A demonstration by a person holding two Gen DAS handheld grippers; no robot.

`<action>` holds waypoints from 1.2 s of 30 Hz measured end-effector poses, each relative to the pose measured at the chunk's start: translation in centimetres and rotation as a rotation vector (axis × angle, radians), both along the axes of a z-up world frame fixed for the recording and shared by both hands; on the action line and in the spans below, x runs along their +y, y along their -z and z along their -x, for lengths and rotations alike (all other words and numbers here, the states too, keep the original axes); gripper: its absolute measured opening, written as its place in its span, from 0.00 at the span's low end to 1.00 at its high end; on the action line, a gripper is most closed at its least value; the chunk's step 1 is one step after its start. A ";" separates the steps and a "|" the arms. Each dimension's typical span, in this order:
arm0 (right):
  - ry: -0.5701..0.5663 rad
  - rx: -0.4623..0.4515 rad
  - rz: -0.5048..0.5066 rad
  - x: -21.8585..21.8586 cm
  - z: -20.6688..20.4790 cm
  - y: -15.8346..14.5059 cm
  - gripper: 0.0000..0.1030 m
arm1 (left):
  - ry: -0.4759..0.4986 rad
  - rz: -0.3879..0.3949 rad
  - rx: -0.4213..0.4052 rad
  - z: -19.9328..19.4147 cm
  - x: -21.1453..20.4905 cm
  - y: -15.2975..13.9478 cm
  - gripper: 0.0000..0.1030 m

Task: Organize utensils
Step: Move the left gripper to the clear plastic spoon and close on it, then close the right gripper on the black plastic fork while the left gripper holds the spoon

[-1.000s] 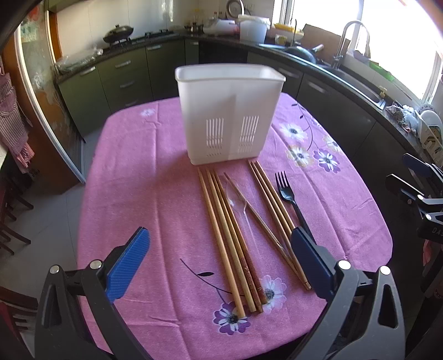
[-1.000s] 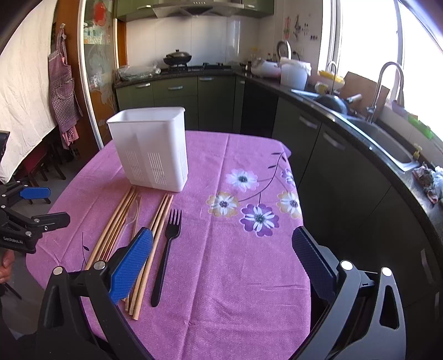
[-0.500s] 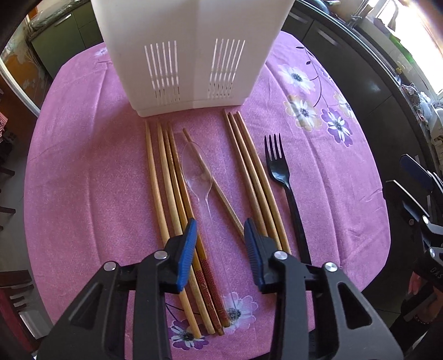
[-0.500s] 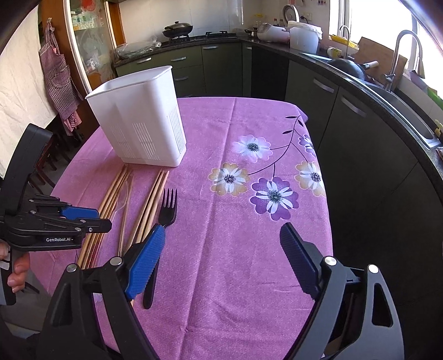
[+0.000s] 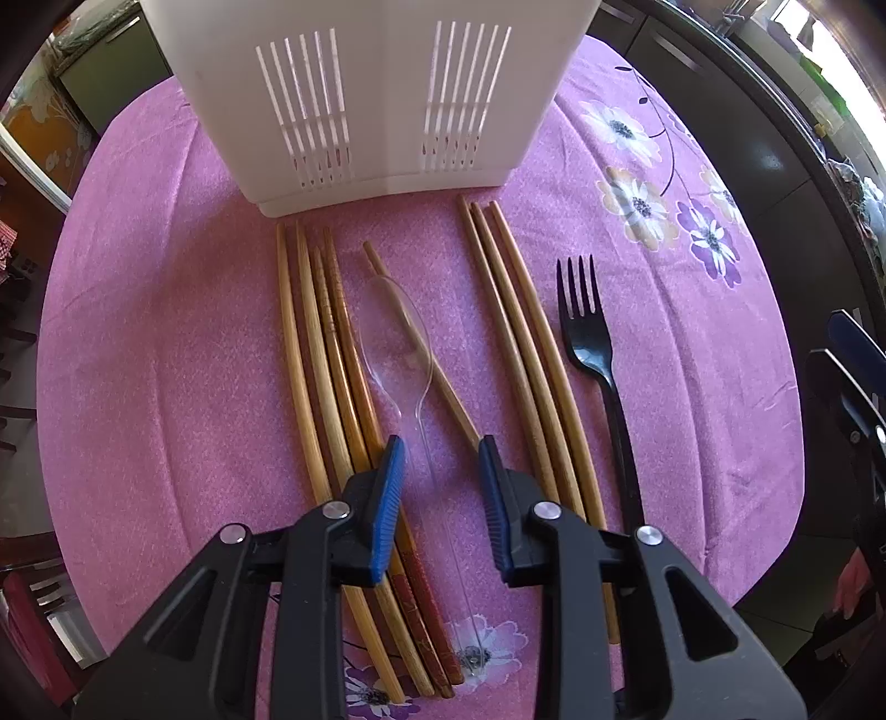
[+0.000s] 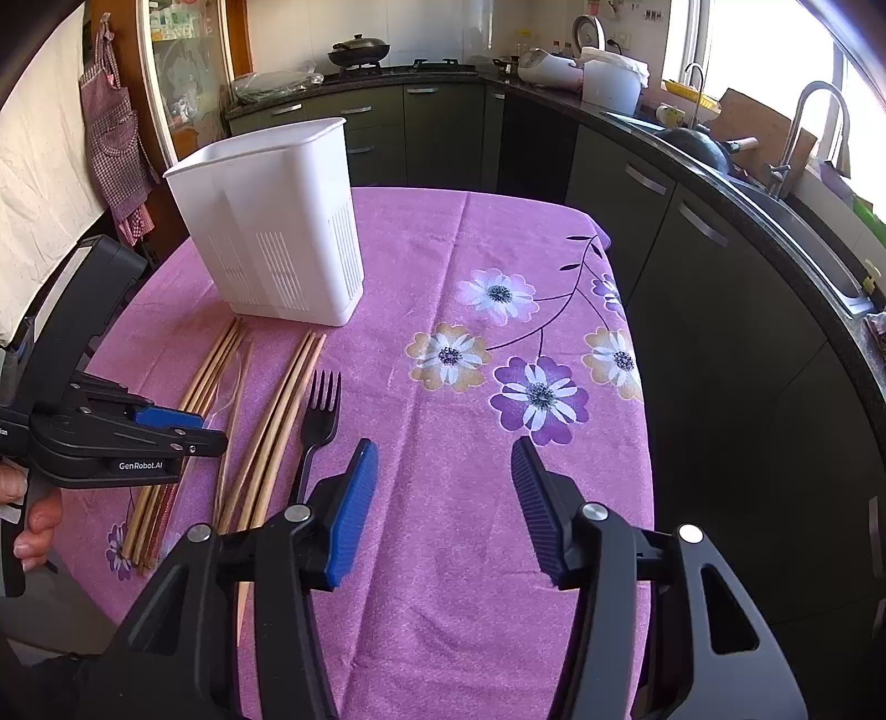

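A white slotted utensil holder (image 5: pixel 376 94) stands on the pink flowered tablecloth (image 5: pixel 138 343); it also shows in the right wrist view (image 6: pixel 277 221). In front of it lie several wooden chopsticks (image 5: pixel 315 360), a clear plastic spoon (image 5: pixel 396 343) across one chopstick, three more chopsticks (image 5: pixel 520 343) and a black fork (image 5: pixel 592 343). My left gripper (image 5: pixel 440 448) is low over the table, partly open, its pads on either side of the spoon's clear handle. My right gripper (image 6: pixel 443 454) is open and empty above bare cloth, right of the fork (image 6: pixel 318 421).
The table's right edge drops toward dark kitchen cabinets (image 6: pixel 692 266). A counter with a sink and faucet (image 6: pixel 814 127) runs along the right. A stove with a pan (image 6: pixel 357 52) stands at the back. An apron (image 6: pixel 113 138) hangs at the left.
My left gripper has dropped lower and moved forward over the utensils, its jaws narrowing around the spoon handle. My right gripper has shifted slightly and narrowed a little.
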State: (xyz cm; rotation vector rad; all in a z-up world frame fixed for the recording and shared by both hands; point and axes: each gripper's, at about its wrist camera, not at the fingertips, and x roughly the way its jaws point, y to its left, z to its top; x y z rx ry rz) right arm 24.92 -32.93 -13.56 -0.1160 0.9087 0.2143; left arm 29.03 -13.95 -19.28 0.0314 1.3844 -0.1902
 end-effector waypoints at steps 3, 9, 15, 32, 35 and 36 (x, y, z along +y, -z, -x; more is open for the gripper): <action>-0.009 0.009 0.012 0.4 -0.3 0.2 0.44 | -0.001 0.009 -0.002 -0.2 0.1 0.1 0.23; -0.042 0.062 0.017 1.7 -1.2 0.9 0.44 | -0.007 0.045 0.004 -0.3 0.9 0.2 0.12; -0.071 0.097 0.038 3.3 -1.7 1.4 0.44 | -0.022 0.060 0.012 0.0 2.1 0.2 0.11; -0.113 0.187 0.063 5.2 -2.6 1.6 0.44 | 0.026 0.070 -0.043 0.4 2.7 -1.5 0.10; -0.130 0.295 0.014 5.6 -3.4 3.1 0.34 | 0.034 0.083 -0.126 1.4 3.2 -3.8 0.09; -0.133 0.327 0.009 5.8 -3.7 3.6 0.32 | 0.037 0.084 -0.151 1.8 3.3 -4.6 0.09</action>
